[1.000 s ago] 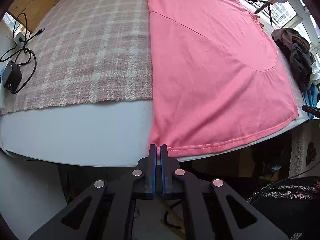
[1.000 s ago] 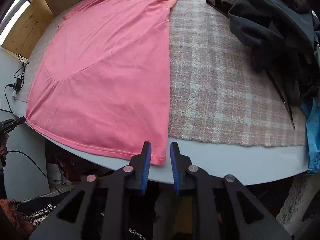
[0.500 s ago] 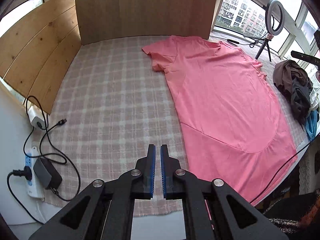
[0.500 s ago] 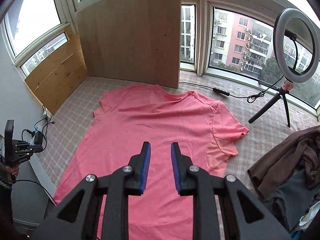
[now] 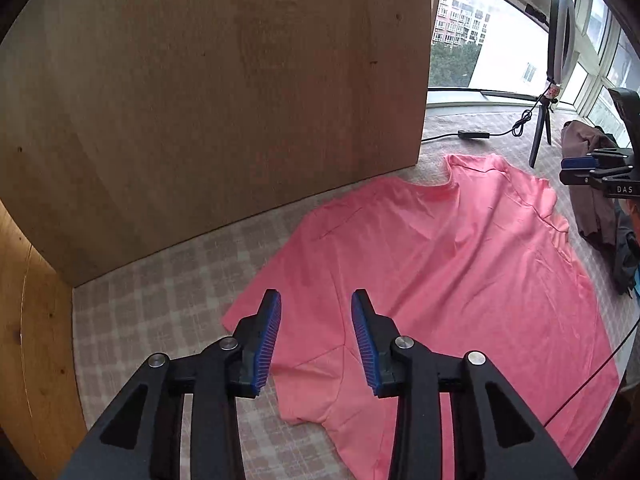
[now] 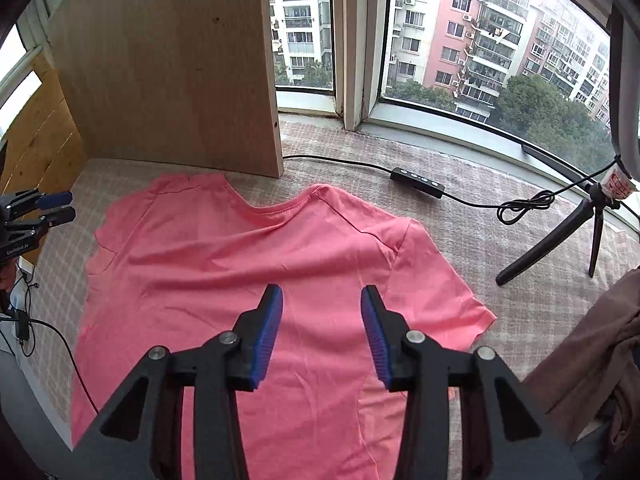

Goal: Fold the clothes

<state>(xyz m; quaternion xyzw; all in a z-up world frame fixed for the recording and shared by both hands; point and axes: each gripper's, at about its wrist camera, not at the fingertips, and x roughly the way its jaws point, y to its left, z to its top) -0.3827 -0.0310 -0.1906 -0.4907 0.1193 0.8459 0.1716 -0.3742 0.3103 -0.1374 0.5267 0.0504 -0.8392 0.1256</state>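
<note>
A pink T-shirt lies spread flat on the checked cloth, its collar toward the wooden board. My left gripper hovers over the shirt's left sleeve and shoulder. Its jaws are opening and nothing is between them. My right gripper hangs over the shirt's right shoulder area, beside the right sleeve. Its jaws are opening too, and they are empty. Each gripper shows at the edge of the other's view: the right gripper and the left gripper.
An upright wooden board stands at the back left. A ring light on a tripod and its cable with a controller sit by the window. A pile of dark clothes lies to the right of the shirt.
Both grippers have travelled from the shirt's hem at the near table edge up to its shoulder end. Both pairs of jaws now stand wider apart.
</note>
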